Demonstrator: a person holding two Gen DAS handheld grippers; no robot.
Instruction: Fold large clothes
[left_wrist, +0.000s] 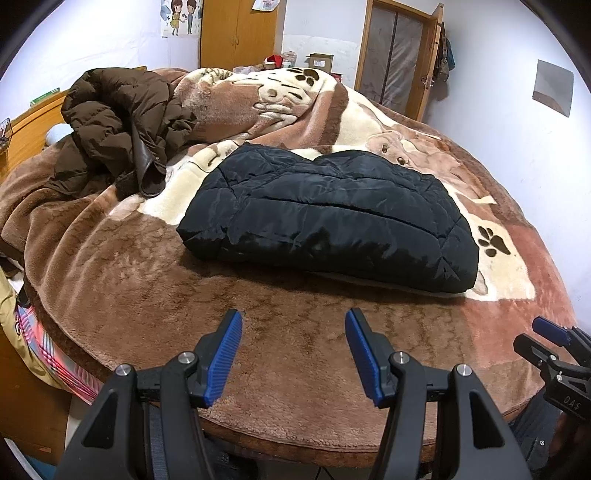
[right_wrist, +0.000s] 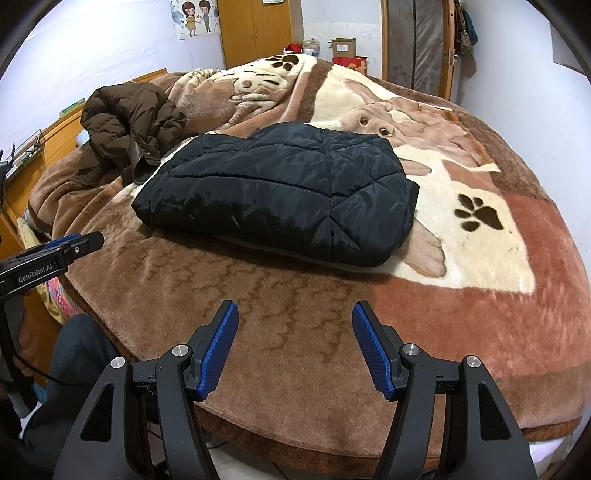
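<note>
A black quilted jacket (left_wrist: 332, 218) (right_wrist: 280, 192) lies folded into a flat bundle in the middle of the bed. Behind it to the left a brown puffer coat (left_wrist: 118, 125) (right_wrist: 129, 125) sits crumpled in a heap. My left gripper (left_wrist: 293, 317) hovers open over the near edge of the bed, short of the black jacket, with nothing between its blue pads. My right gripper (right_wrist: 295, 308) is likewise open and empty, above the blanket in front of the jacket. Each gripper also shows at the side of the other's view: the right gripper (left_wrist: 554, 343) and the left gripper (right_wrist: 66, 245).
A brown and cream plush blanket (left_wrist: 147, 295) (right_wrist: 480, 295) with paw prints covers the bed and bunches up at the back. A wooden headboard (left_wrist: 29, 129) runs along the left. A wardrobe (left_wrist: 236, 33) and a door (left_wrist: 399, 55) stand behind. A person's knee (right_wrist: 77, 343) is at lower left.
</note>
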